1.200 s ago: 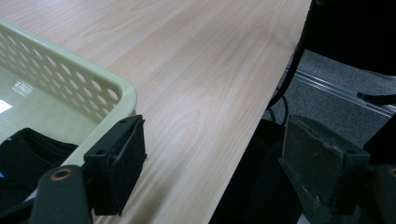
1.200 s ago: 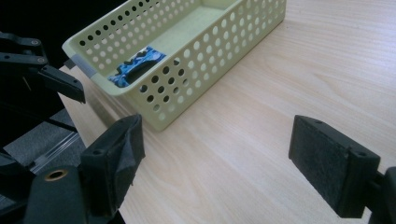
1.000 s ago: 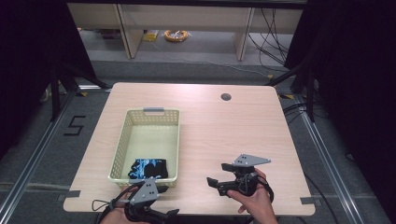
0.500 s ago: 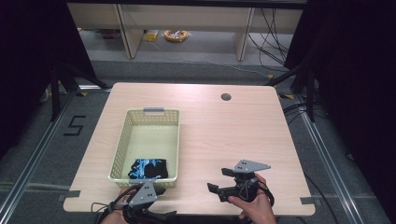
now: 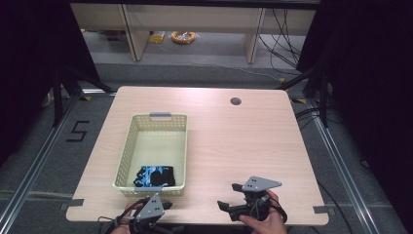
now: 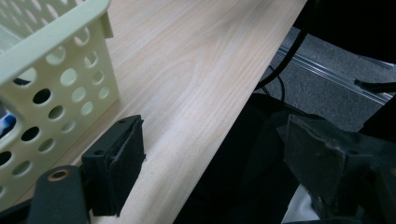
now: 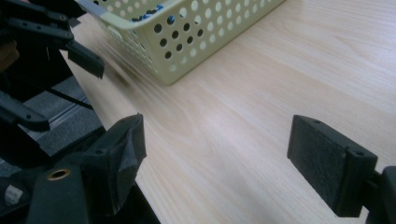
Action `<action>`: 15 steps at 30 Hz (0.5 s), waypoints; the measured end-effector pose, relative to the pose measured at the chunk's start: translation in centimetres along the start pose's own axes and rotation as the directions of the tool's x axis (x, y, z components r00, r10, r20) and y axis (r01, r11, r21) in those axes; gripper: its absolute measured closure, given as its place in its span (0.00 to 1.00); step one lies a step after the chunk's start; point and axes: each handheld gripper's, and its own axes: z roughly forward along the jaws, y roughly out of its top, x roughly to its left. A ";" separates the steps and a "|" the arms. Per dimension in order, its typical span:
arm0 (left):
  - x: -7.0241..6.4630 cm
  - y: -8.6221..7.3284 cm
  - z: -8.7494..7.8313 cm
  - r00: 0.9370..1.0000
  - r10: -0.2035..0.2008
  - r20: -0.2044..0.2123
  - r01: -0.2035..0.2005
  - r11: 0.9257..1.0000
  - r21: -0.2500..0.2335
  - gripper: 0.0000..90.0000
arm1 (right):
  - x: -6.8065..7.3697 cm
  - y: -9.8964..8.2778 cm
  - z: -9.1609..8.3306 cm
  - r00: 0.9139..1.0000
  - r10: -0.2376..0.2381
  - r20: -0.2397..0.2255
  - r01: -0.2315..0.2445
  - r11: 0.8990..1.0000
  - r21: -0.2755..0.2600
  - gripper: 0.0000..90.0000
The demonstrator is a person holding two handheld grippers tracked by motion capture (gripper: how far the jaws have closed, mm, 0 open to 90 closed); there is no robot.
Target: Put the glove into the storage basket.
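Jaws nearer table (image 5: 229,141) edge than before

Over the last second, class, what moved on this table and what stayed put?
The right tongs drew back toward the person, down to the table's near edge, jaws wide open and holding nothing. The left tongs slid slightly nearer that edge too, also open. The basket and the dark blue-patterned item in it did not move.

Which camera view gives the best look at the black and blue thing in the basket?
The high view: the black and blue item lies unobstructed at the basket's near end. The right gripper view catches blue bits through the wall holes; the left gripper view only a sliver.
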 end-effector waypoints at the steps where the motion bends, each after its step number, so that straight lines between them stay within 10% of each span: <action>1: 0.0 -0.1 0.0 1.000 -0.007 -0.003 0.007 1.000 0.002 0.22 | 0.0 -0.2 0.0 1.000 -0.006 -0.009 0.006 1.000 -0.003 0.23; 15: 0.2 -0.9 0.3 1.000 0.017 -0.025 -0.017 1.000 0.013 0.22 | 0.7 -2.3 -1.0 0.998 -0.028 0.055 0.024 0.997 0.071 0.23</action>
